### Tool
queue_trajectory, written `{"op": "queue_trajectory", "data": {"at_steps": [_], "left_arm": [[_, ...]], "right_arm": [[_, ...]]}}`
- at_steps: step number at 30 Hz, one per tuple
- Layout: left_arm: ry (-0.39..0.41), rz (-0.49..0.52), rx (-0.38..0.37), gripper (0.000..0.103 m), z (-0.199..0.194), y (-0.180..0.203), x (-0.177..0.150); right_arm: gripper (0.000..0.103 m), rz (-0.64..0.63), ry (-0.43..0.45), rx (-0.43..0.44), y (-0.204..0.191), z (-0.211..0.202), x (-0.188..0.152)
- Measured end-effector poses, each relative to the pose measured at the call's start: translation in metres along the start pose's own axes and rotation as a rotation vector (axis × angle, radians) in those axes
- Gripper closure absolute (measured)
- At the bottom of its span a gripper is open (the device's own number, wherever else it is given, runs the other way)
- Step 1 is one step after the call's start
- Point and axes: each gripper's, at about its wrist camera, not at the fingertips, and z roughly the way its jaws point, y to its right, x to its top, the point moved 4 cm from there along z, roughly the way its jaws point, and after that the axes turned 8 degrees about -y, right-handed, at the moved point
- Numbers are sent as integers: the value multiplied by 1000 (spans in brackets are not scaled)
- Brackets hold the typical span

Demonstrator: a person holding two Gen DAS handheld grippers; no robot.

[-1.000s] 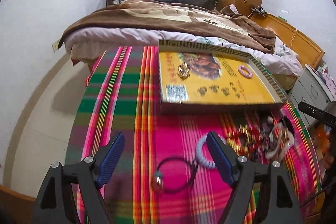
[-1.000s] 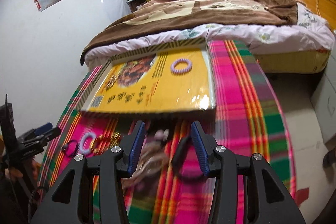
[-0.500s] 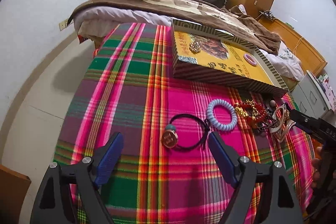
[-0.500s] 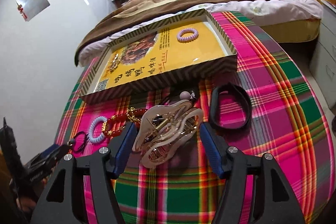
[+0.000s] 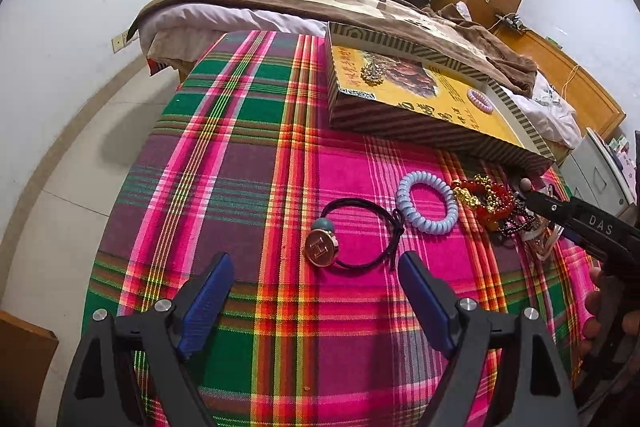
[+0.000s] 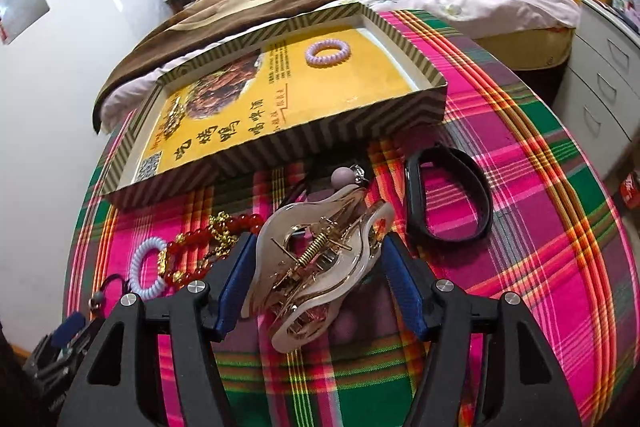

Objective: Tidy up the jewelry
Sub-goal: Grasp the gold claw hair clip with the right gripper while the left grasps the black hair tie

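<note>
Right now the right gripper (image 6: 316,259) stands wide, blue fingers (image 6: 236,279) flanking the translucent gold-spring hair claw (image 6: 316,267) just in front of the striped box tray (image 6: 320,131); contact unclear, it looks lined up for a grab, probably next into the tray. The left gripper (image 5: 316,283) is also wide and empty, hovering above the black elastic hair tie (image 5: 356,235) with its round metal H charm, farther out from the tray. The pale blue spiral coil (image 5: 426,201) and red-gold bead bracelet (image 5: 484,199) lie between tie and claw. A lilac coil (image 6: 327,51) and gold brooch (image 5: 372,71) already sit inside the tray. A smooth black band (image 6: 448,199) lies beside the claw on the plaid cloth (image 5: 240,155).
</note>
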Motion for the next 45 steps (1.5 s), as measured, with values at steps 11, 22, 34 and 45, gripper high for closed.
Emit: {"op": "queue_trajectory", "data": {"at_steps": [11, 22, 34, 45], "left_arm": [[0, -7, 41, 18, 3, 4, 2], [-7, -14, 79, 18, 6, 1, 5], [0, -14, 157, 22, 13, 1, 12], [17, 6, 215, 36, 16, 0, 18]], "right_arm": [[67, -5, 63, -18, 12, -19, -9], [70, -98, 98, 57, 24, -44, -22], [72, -214, 114, 127, 32, -56, -35], [72, -227, 124, 142, 37, -61, -38]]}}
